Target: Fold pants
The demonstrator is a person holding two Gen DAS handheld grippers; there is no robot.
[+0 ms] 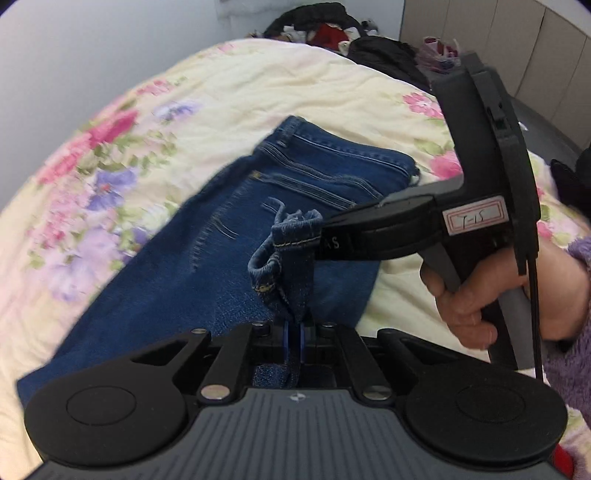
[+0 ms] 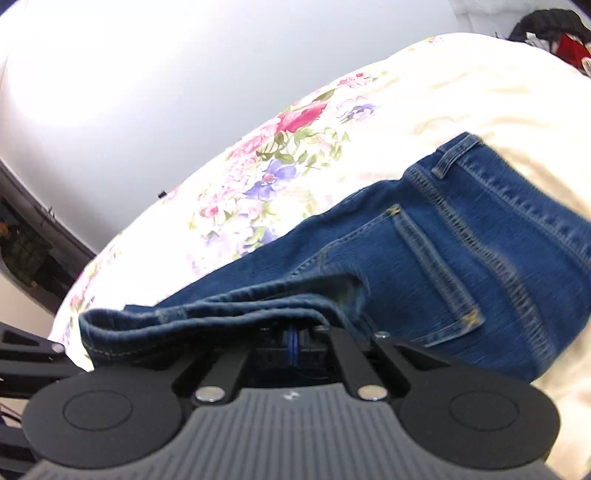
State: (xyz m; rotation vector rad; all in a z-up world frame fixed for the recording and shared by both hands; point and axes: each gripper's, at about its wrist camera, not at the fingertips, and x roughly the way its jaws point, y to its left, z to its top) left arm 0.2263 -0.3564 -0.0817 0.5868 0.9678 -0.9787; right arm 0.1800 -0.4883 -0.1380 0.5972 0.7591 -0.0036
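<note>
Blue denim jeans (image 1: 207,258) lie spread on a cream quilted bedspread with pink and purple flowers (image 1: 110,177). In the left wrist view the jeans run from the lower left of the frame up to the centre, with the waistband and a stitched back pocket at their upper end.

The left gripper (image 1: 294,334) sits at bottom centre of its own view, jaws drawn together on a strip of denim hem that rises between the blue pads. The same bunched hem edge leads up to the right gripper (image 1: 325,225), which enters from the right of that frame, black, with a white handwritten label on its body. Its fingers are closed on the folded hem. A person's hand (image 1: 472,306) wraps its handle at right, with a fuzzy purple sleeve (image 1: 576,332) at the frame edge.

In the right wrist view the jeans (image 2: 461,258) fill the centre and right, with the back pocket (image 2: 436,280) and a belt loop sharp. The hem fold drapes across the right gripper (image 2: 293,339), jaws shut on the cloth.

Edges: the near bed edge curves along the left of both views against a pale wall (image 2: 129,92). Bare bedspread lies open above and to the left of the jeans in both views. A heap of dark and red clothing (image 1: 332,29) sits at the far end of the bed, top centre in the left wrist view, well apart from the jeans. Grey panelled cabinet fronts (image 1: 517,44) stand at upper right.
</note>
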